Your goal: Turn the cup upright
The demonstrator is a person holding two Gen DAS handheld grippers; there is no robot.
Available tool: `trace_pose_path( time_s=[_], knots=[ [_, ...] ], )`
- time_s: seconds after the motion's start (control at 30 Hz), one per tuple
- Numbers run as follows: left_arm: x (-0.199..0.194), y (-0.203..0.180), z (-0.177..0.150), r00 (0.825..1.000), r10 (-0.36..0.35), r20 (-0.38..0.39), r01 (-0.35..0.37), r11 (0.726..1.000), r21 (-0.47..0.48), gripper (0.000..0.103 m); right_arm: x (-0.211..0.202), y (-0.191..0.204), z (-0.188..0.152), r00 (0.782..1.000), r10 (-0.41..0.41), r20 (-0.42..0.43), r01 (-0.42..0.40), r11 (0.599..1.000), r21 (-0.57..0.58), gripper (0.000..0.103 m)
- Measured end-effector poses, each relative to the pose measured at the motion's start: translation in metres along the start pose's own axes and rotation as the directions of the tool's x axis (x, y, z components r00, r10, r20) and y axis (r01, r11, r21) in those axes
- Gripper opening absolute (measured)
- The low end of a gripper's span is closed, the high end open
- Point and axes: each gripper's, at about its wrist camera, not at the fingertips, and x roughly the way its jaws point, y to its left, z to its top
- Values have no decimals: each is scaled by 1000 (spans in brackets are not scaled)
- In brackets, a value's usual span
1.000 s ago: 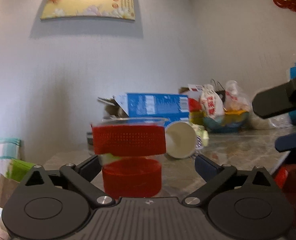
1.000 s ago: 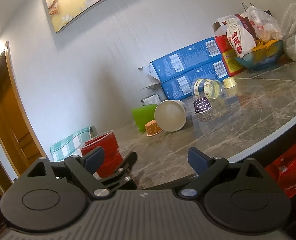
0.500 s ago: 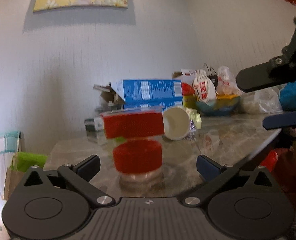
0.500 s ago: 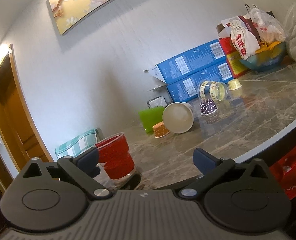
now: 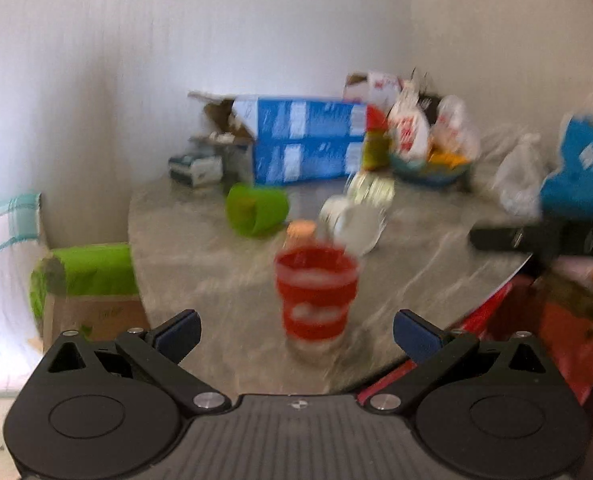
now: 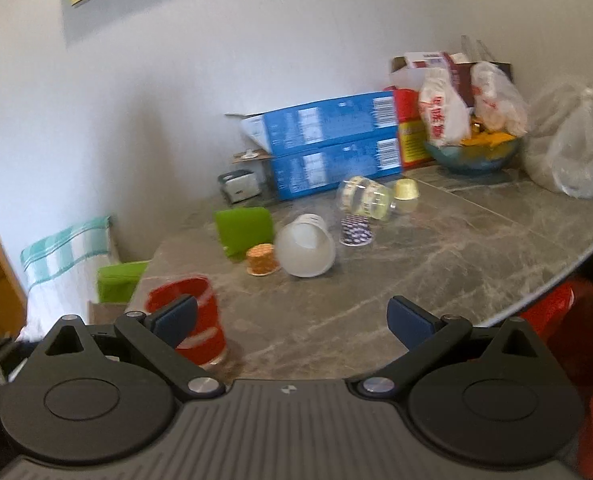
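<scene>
A clear cup with red bands [image 5: 315, 294] stands upright near the front edge of the grey marble table [image 5: 224, 280]; it also shows in the right wrist view [image 6: 192, 320], partly behind my right gripper's left finger. My left gripper [image 5: 294, 330] is open and empty, pulled back from the cup. My right gripper [image 6: 292, 318] is open and empty, right of the cup. A white cup [image 6: 305, 250], a green cup [image 6: 243, 230] and a clear printed cup [image 6: 364, 200] lie on their sides farther back.
Small paper cups, orange [image 6: 261, 260], dotted [image 6: 355, 231] and yellow [image 6: 406, 190], stand mouth down. Blue boxes [image 6: 328, 142], a bowl with bags [image 6: 472, 152] and a plastic bag [image 6: 576, 152] line the back. The table's curved edge runs at the right.
My left gripper has let go of the red cup and drawn back and up; the cup now stands on the table. Both views have tilted down; the left one is blurred.
</scene>
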Motion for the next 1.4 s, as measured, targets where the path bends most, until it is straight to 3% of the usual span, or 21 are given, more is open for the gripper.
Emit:
trace_pose_path(
  time_s=[0.13, 0.4, 1.4],
  knots=[
    [-9, -1, 20, 1000, 10, 1, -10, 1000, 6, 103, -1, 3, 14, 998, 28, -62, -30, 999, -42, 102],
    [-7, -6, 30, 1000, -28, -7, 28, 1000, 3, 103, -5, 0, 19, 998, -3, -57, 1, 999, -40, 102],
    [-6, 4, 27, 999, -20, -29, 17, 997, -73, 103, -1, -2, 18, 998, 26, -49, -29, 997, -69, 102]
  ],
)
